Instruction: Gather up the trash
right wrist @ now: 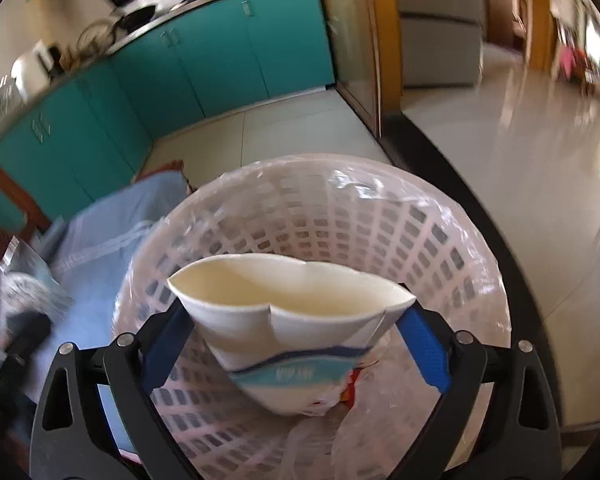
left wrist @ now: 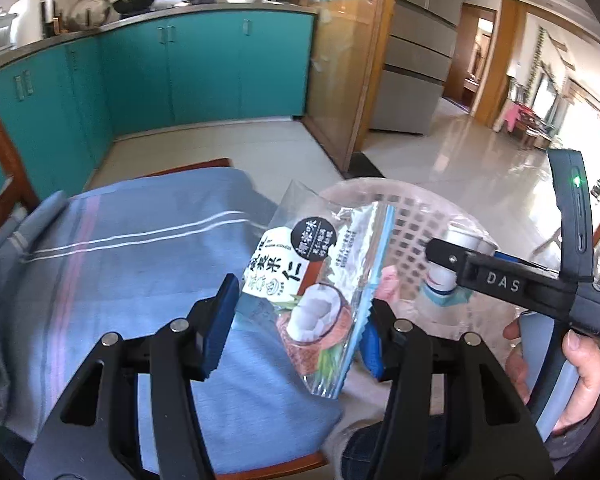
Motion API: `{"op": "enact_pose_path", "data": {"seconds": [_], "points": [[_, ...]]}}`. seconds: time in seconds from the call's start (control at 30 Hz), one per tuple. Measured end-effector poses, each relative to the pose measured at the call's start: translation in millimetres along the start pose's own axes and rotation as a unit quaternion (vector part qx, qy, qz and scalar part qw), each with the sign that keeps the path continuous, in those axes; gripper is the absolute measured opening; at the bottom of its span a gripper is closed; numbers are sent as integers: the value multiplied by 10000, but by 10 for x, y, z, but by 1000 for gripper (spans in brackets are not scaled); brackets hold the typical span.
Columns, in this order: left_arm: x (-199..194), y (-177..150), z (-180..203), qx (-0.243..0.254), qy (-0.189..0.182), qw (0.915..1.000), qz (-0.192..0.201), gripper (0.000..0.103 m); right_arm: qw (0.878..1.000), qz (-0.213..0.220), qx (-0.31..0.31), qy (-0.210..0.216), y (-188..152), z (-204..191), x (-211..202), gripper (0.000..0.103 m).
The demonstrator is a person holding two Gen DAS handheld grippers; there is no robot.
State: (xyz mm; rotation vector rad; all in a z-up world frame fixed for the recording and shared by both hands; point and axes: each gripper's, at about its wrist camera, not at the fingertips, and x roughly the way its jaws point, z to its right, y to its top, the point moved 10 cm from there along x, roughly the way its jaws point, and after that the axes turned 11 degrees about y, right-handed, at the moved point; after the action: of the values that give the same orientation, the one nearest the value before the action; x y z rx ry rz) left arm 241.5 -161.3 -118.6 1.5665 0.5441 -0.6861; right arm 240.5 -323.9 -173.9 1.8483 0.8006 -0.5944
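A coconut snack wrapper (left wrist: 312, 300) is clamped in the half-open left tool (left wrist: 300, 328); a crushed paper cup (right wrist: 296, 320) sits between the wide-open right tool (right wrist: 296, 344) pads, over the lined basket (right wrist: 440, 232).

1. The snack packet (left wrist: 312, 304) was clear and silvery, with a white label, black characters, a black round badge and a brown-and-white coconut picture.
2. The crushed paper cup (right wrist: 296, 320) was white, cream inside, with a teal-and-blue band.
3. The basket (right wrist: 380, 216) was pale pink lattice under a clear liner.
4. The cloth (left wrist: 132, 264) was blue with white stripes.
5. The far cabinets (left wrist: 204, 64) were teal.
6. The gripper pads (right wrist: 424, 348) were blue.
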Motion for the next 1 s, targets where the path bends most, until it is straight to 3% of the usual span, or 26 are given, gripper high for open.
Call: {"op": "enact_pose_path", "data": {"seconds": [0.17, 0.3, 0.5, 0.63, 0.77, 0.9, 1.0], "points": [[117, -20, 460, 299, -477, 9984, -91, 57, 9992, 221, 344, 35, 90, 102, -87, 94], [265, -101, 709, 510, -704, 9958, -272, 65, 9980, 395, 491, 41, 133, 160, -161, 99], [310, -133, 719, 499, -702, 9960, -254, 84, 9962, 696, 522, 38, 215, 200, -266, 99], [265, -108, 609, 343, -726, 9967, -147, 91, 9926, 969, 685, 254, 290, 191, -341, 99], [144, -88, 383, 172, -382, 9991, 4, 95, 9893, 1178, 762, 396, 327, 170, -382, 99], [-265, -50, -118, -75, 361, 9983, 448, 100, 9870, 1457, 617, 274, 358, 101, -393, 99], [-546, -94, -447, -238, 671, 9955, 620, 100, 9825, 1809, 343, 281, 388, -52, -476, 99]]}}
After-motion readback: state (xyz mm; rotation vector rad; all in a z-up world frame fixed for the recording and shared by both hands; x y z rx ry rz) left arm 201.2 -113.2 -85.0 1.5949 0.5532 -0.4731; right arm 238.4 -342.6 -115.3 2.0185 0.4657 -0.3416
